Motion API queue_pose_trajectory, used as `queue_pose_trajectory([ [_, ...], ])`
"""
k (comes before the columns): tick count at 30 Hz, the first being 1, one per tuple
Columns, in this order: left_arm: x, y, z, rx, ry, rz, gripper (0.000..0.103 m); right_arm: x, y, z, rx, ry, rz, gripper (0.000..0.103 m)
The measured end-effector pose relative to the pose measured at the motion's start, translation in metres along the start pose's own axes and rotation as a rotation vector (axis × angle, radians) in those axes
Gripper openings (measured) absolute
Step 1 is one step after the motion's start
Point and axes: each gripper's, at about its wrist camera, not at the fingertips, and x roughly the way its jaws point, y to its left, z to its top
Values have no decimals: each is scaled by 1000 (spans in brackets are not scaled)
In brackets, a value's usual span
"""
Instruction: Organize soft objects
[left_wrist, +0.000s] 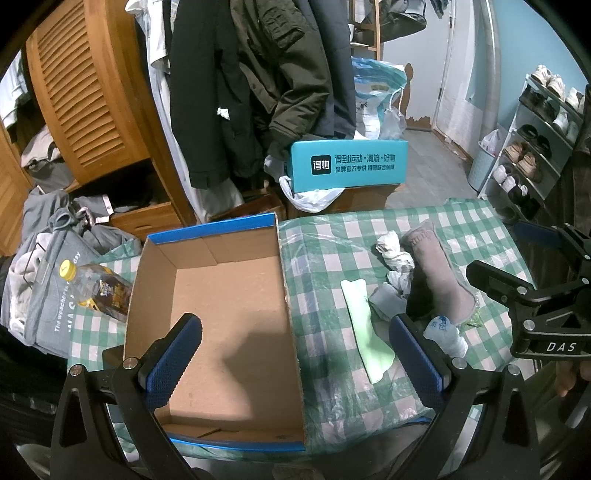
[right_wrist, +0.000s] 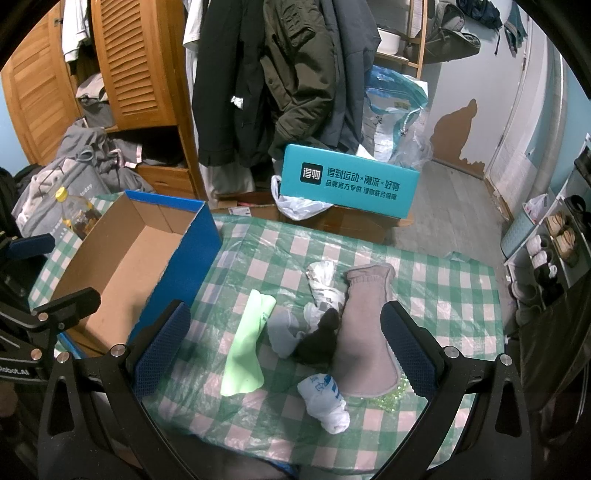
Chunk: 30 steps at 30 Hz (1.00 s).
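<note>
**Dim room, round bent pictures**

The light is soft and a bit blue. A dark shadow lies inside the cardboard box (left_wrist: 236, 332). Shiny spots glint on the plastic tablecloth (right_wrist: 424, 295). Edges curve and go black in the corners. Close things look a little fuzzy

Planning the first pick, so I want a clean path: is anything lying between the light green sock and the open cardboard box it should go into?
Nothing visible does. The light green sock lies nearest the cardboard box, with only bare checked tablecloth between them. The other soft items sit on the sock's far side, and the box is open-topped.
</note>
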Motion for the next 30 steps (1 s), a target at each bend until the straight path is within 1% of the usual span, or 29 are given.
queue_pose_trajectory([
  [15, 0, -3, 0, 1, 2, -6, 102, -1, -2, -1, 0, 3, -1, 101],
  [19, 1, -6, -2, 4, 4, -11, 102, -2, -1, 6, 0, 3, -2, 101],
  [21, 2, -9, -3, 6, 9, -19, 102, -5, -1, -6, 3, 4, -4, 101],
  [26, 8, -12, 0, 15, 26, -17, 102, 2, -12, -7, 19, 22, -1, 101],
  [30, 16, -17, -1, 28, 51, -12, 102, 4, -24, -14, 34, 29, -5, 101],
])
